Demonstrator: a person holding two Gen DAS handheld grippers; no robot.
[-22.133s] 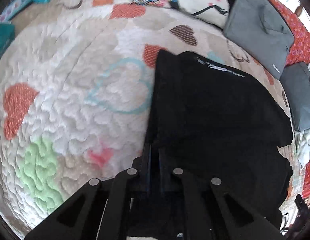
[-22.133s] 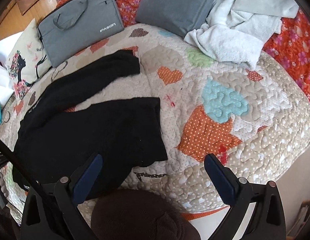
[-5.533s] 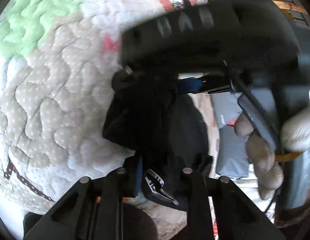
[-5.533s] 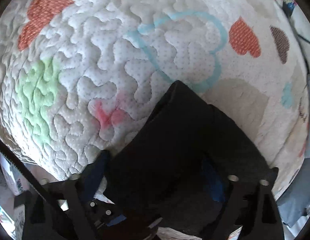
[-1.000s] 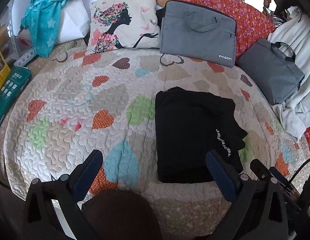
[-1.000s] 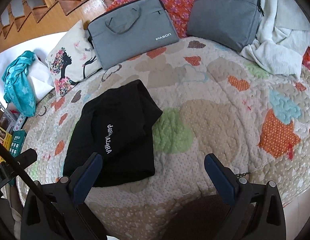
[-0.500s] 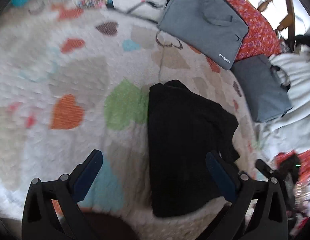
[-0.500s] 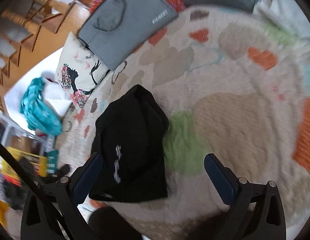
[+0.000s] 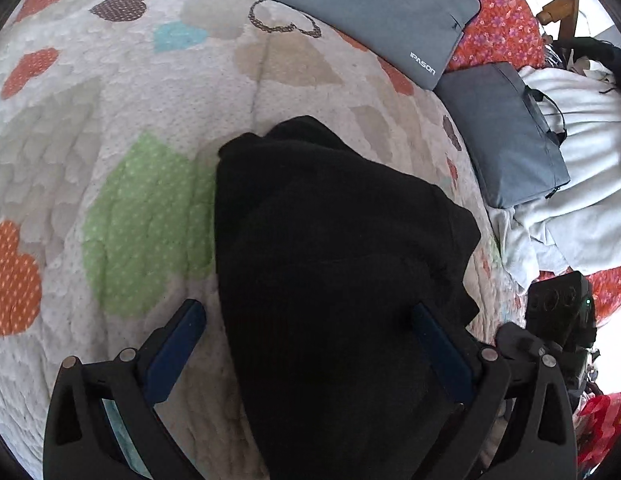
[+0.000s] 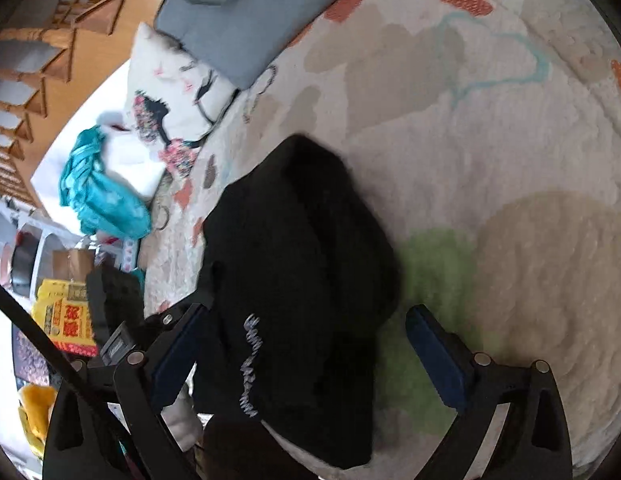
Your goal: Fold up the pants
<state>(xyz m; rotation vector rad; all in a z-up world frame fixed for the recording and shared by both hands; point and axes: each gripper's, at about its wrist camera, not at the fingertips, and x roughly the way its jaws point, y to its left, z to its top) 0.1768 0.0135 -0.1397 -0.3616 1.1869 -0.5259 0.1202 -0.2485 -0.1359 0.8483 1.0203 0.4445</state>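
Quilt (image 9: pixel 110 92) first, big and heart-patterned, with the black pants (image 9: pixel 334 264) lying on it as a folded bundle, white lettering up on the right-hand view. Next fold, I'd judge, wants both near corners pinched cleanly and carried over together so the layers don't slip. Left gripper (image 9: pixel 310 344) is spread wide, straddling the pants, holding nothing. Right gripper (image 10: pixel 306 344) likewise gapes wide over the bundle's near end, empty.

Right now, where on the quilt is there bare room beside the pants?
Bare quilt lies left of the black pants, over the green heart. Crowded: grey laptop bags and white laundry at the far and right edges.
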